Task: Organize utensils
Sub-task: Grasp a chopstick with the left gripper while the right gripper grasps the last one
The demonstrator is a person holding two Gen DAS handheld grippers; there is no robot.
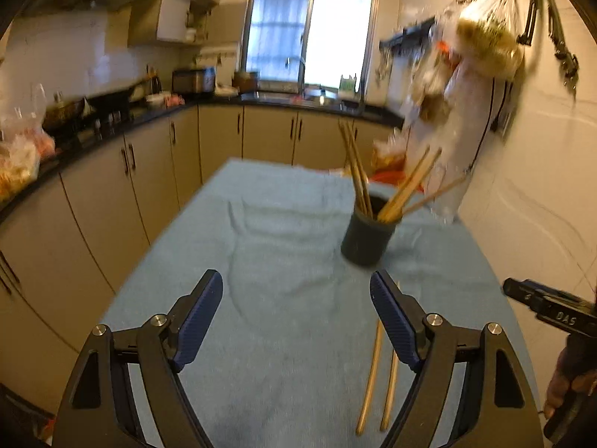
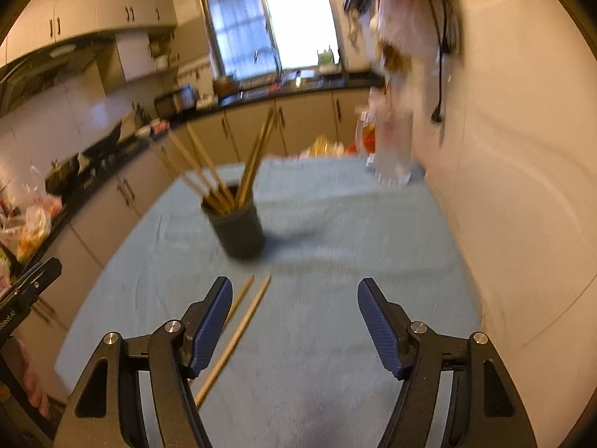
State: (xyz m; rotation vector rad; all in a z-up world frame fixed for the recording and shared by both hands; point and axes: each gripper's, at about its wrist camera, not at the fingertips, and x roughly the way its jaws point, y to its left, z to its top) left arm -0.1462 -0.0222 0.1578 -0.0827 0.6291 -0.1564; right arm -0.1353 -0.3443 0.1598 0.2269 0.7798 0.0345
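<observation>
A: Where are the chopsticks?

B: 2 loose chopsticks (image 1: 377, 366) lie side by side on the blue cloth (image 1: 283, 231), just in front of the dark cup (image 1: 367, 237). More sticks (image 2: 220, 183) stand in that cup.

A: And the claws?

B: The left gripper (image 1: 296, 298) has its jaws wide apart and empty, above the cloth. The right gripper (image 2: 294, 304) is the same, with the pair beside its left finger.

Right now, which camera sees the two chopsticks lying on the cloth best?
The left wrist view: both loose chopsticks show nearly whole, though the left gripper's finger crosses them. In the right wrist view the gripper hides part of one.
</observation>
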